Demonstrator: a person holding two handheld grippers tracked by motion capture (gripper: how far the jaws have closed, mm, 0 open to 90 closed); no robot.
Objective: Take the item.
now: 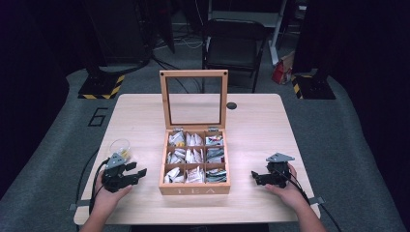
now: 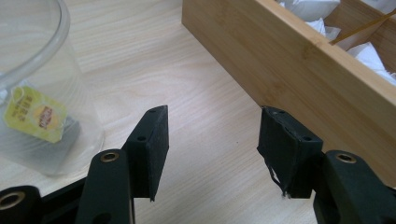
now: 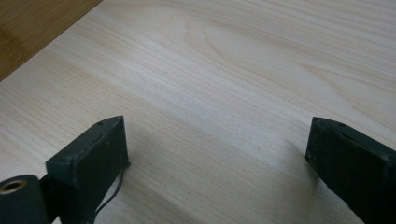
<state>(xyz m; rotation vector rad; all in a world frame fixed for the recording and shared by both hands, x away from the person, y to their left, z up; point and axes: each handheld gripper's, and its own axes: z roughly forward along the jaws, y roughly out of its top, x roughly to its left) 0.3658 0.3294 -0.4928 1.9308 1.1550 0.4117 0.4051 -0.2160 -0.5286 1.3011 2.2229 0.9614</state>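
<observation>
wooden table (image 1: 261, 121) | left hand-held gripper (image 2: 212, 140) apart by glass (image 2: 28, 70) | right hand-held gripper (image 3: 217, 154) apart

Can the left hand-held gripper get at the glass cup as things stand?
Probably yes: the left hand-held gripper is open and empty, the glass cup stands just beside it, with bare table between.

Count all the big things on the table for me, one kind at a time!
Wooden tea box: 1
Clear glass cup with a yellow-tagged tea bag in it: 1
Hand-held grippers, left hand-held gripper and right hand-held gripper: 2
Total: 4
</observation>
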